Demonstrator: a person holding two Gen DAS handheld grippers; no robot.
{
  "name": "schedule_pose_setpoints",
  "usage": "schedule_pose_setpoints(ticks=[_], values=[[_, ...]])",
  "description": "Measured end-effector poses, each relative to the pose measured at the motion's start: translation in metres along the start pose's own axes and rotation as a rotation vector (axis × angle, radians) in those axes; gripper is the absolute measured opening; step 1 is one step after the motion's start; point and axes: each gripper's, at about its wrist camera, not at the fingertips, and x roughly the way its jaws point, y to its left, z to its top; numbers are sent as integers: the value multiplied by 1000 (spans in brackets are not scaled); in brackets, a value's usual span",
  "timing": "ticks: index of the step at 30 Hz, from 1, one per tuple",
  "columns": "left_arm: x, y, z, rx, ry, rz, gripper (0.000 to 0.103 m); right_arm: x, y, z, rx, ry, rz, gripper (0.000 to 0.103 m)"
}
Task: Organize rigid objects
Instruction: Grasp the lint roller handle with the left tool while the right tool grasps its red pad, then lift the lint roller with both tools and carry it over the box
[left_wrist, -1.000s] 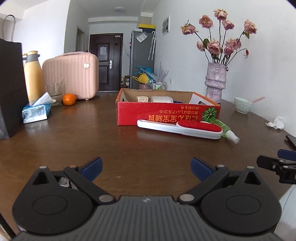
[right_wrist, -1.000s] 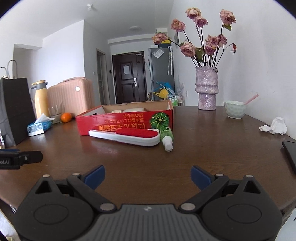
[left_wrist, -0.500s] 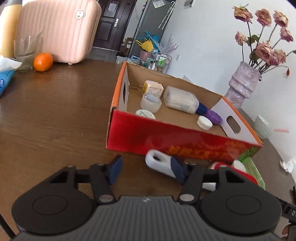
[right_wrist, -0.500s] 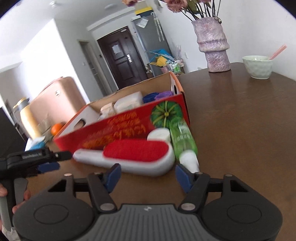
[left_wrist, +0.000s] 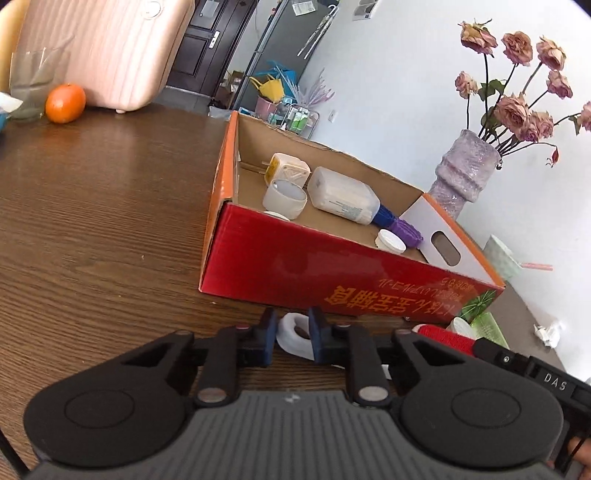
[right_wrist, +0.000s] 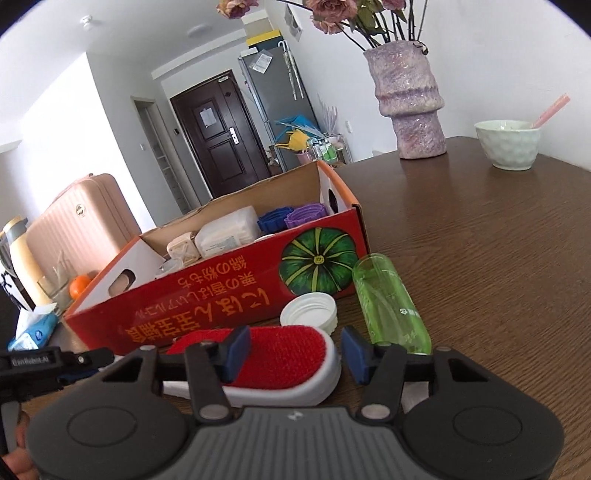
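Observation:
A white lint brush with a red pad (right_wrist: 280, 354) lies on the wooden table in front of a red cardboard box (left_wrist: 332, 273). My left gripper (left_wrist: 293, 332) is shut on the brush's white handle (left_wrist: 293, 334). My right gripper (right_wrist: 295, 350) is open, its fingers either side of the brush's red head. A green bottle (right_wrist: 388, 306) and a white lid (right_wrist: 310, 314) lie beside the box (right_wrist: 207, 295). The box holds a white bottle (left_wrist: 341, 195), a plug (left_wrist: 288, 170), lids and caps.
A purple vase (right_wrist: 410, 99) with dried roses and a pale green bowl (right_wrist: 508, 144) stand at the back right. A pink case (left_wrist: 99, 48), an orange (left_wrist: 65, 102) and a glass (left_wrist: 27, 88) stand at the back left. A crumpled tissue (left_wrist: 550, 328) lies at the right.
Both grippers have moved forward and down to the brush. The left gripper has closed on the handle. The right gripper's fingers have narrowed around the red head.

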Motion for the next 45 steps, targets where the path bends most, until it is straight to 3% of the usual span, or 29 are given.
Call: schedule_pose_setpoints(ticks=[2,7,11,16,24,31,37,41,45], values=[[0,-3,-1,27,-11,16,14,0,1,0,0,1,-4,51],[-2,-5,-5,29,-25,23,14,0,-4,0,32,1,11,50],[-18,5,-18,-64,-37,1,14,-7,-8,-2,78,19,23,45],[-62,24,-57,-254,-104,-69,14,-35,-11,-20,126,55,62,42],[-121,-9,-111,-143,-97,23,15,-84,-15,-46,120,67,78,41],[-136,-4,-127,-127,-75,-2,20,-103,-29,-61,222,64,124,50],[-139,-8,-131,-163,-84,6,20,-111,-21,-74,172,24,106,46],[-140,0,-135,-308,-88,-29,26,-115,-20,-76,161,15,108,46],[-146,-13,-134,-263,-123,0,26,-123,-16,-80,154,-20,101,46]])
